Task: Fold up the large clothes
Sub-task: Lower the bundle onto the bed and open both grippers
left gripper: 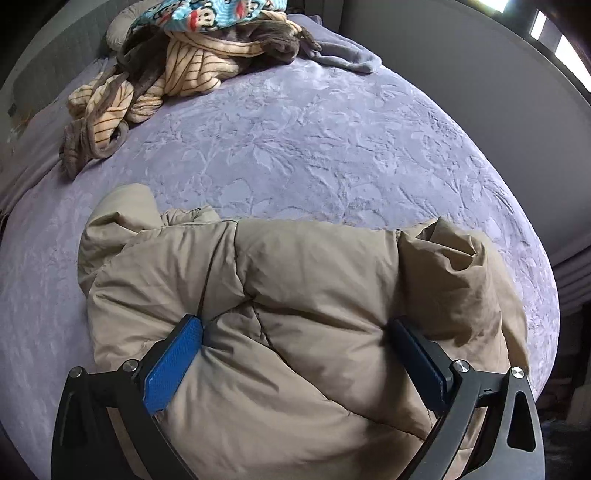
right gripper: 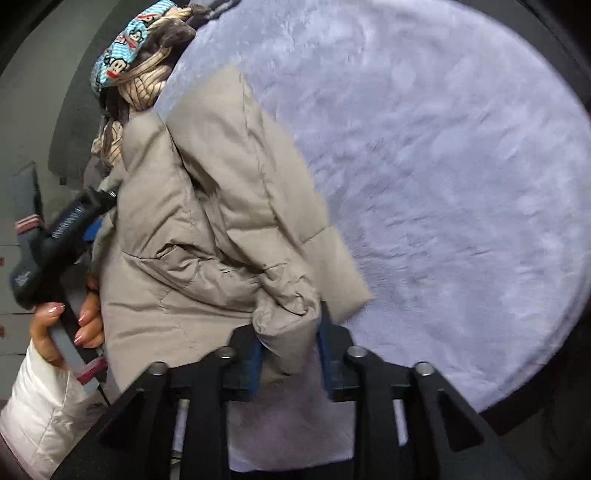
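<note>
A beige puffy jacket (left gripper: 295, 295) lies bunched near the front edge of a lavender bed (left gripper: 314, 140). My left gripper (left gripper: 295, 328) has its jaws wide, one on each side of a thick fold of the jacket, with its blue pads (left gripper: 170, 365) pressing into the padding. In the right wrist view the jacket (right gripper: 207, 229) hangs lifted, and my right gripper (right gripper: 290, 354) is shut on a bunched sleeve end (right gripper: 288, 325). The left gripper's body (right gripper: 55, 240) and the hand that holds it show at the left of that view.
A pile of other clothes (left gripper: 177, 62), striped cream and brown with a blue cartoon-print piece (left gripper: 225, 11), lies at the far end of the bed; it also shows in the right wrist view (right gripper: 136, 70). A grey wall (left gripper: 461, 92) runs along the right side.
</note>
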